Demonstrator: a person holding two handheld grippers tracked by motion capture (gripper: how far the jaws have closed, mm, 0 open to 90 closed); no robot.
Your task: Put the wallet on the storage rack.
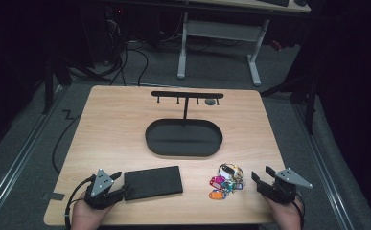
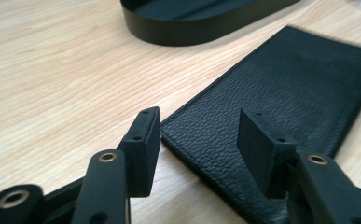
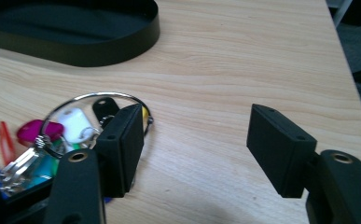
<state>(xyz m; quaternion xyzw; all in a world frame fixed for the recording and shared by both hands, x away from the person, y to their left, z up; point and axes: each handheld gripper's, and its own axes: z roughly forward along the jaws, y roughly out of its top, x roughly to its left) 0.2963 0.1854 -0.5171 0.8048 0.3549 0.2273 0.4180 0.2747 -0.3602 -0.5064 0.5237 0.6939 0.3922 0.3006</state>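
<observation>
Left tongs sit released at the near left of the light wooden worktop, jaws straddling the corner of the flat black leather pouch without pinching it. Far middle, there's a black oval tray. The bunch of colourful tagged keys on a wire ring lies near right, just beside the released right tongs.

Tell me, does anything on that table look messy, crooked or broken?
Nothing looks broken or spilled. The black wallet lies flat but slightly askew to the table edge, by the left gripper. The bunch of keys sits in a loose heap beside the right gripper. The oval tray and hook stand sit straight.
</observation>
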